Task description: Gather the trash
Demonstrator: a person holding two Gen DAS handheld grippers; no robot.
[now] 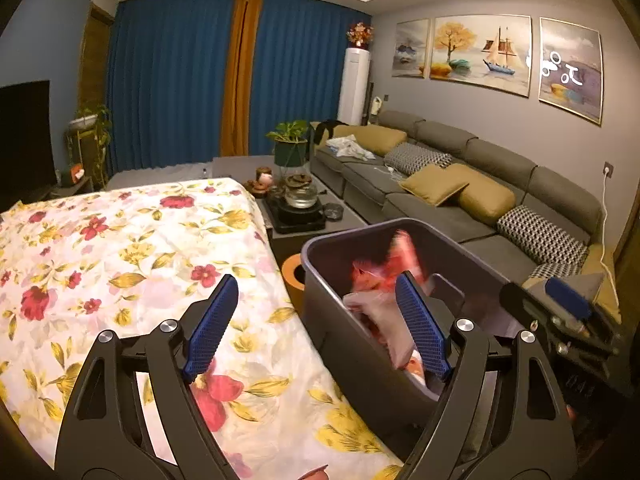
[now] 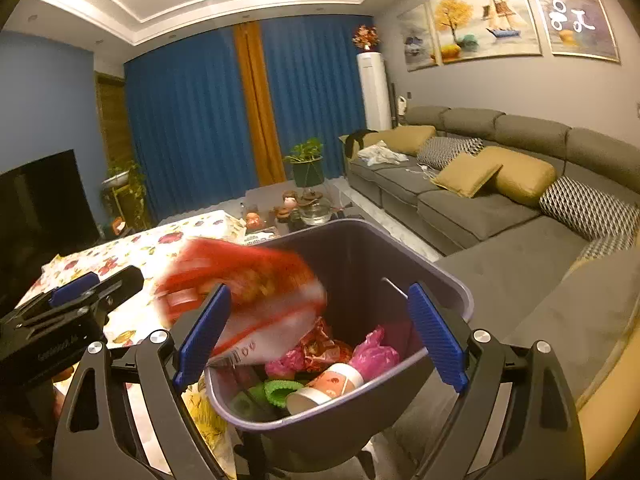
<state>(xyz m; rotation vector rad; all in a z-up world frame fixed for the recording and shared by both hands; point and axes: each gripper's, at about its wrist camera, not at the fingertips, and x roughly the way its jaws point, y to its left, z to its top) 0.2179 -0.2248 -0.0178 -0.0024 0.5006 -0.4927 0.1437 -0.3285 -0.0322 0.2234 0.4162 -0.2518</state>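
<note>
Both the left gripper (image 1: 316,328) and right gripper (image 2: 322,334) gape empty; the red bag (image 2: 248,292), blurred between them, could snag the bin (image 2: 460,292) rim and spill.

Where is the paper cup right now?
In the right wrist view, the paper cup lies tipped inside the grey bin, beside a pink bag.

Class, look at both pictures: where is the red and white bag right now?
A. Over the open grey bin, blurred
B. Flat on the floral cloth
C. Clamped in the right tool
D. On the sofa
A: the red and white bag is blurred above the grey bin, with no pad pressing it.
</note>
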